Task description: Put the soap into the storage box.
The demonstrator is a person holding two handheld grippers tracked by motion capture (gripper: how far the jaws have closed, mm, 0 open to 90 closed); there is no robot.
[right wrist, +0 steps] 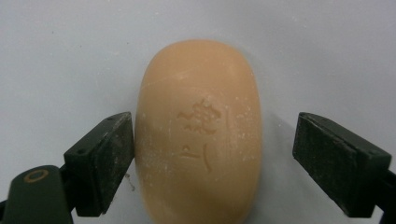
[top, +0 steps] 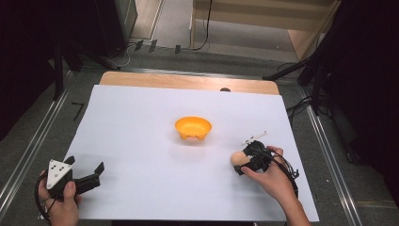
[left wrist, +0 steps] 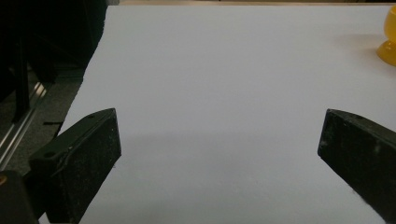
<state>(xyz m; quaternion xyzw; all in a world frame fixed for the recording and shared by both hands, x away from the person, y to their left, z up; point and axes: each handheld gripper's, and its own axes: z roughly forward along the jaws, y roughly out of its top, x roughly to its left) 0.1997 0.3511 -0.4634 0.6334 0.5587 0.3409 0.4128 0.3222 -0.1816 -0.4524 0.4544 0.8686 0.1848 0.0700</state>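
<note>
A peach-coloured oval soap bar (right wrist: 201,135) with stamped marks lies on the white sheet, between the jaws of my right gripper (right wrist: 212,158). The left jaw touches its side and the right jaw stands apart from it, so the gripper is open. In the high view the soap (top: 238,159) shows at the tip of the right gripper (top: 245,162), at the sheet's right front. An orange bowl (top: 193,128) stands at the middle of the sheet. My left gripper (top: 91,175) rests at the front left, open, with bare sheet between its jaws (left wrist: 219,140).
The white sheet (top: 141,141) covers most of a wooden table (top: 188,81). A small white stick-like object (top: 254,137) lies just beyond the right gripper. The bowl's edge (left wrist: 388,39) shows at the far right of the left gripper view. Dark floor and metal rails flank the table.
</note>
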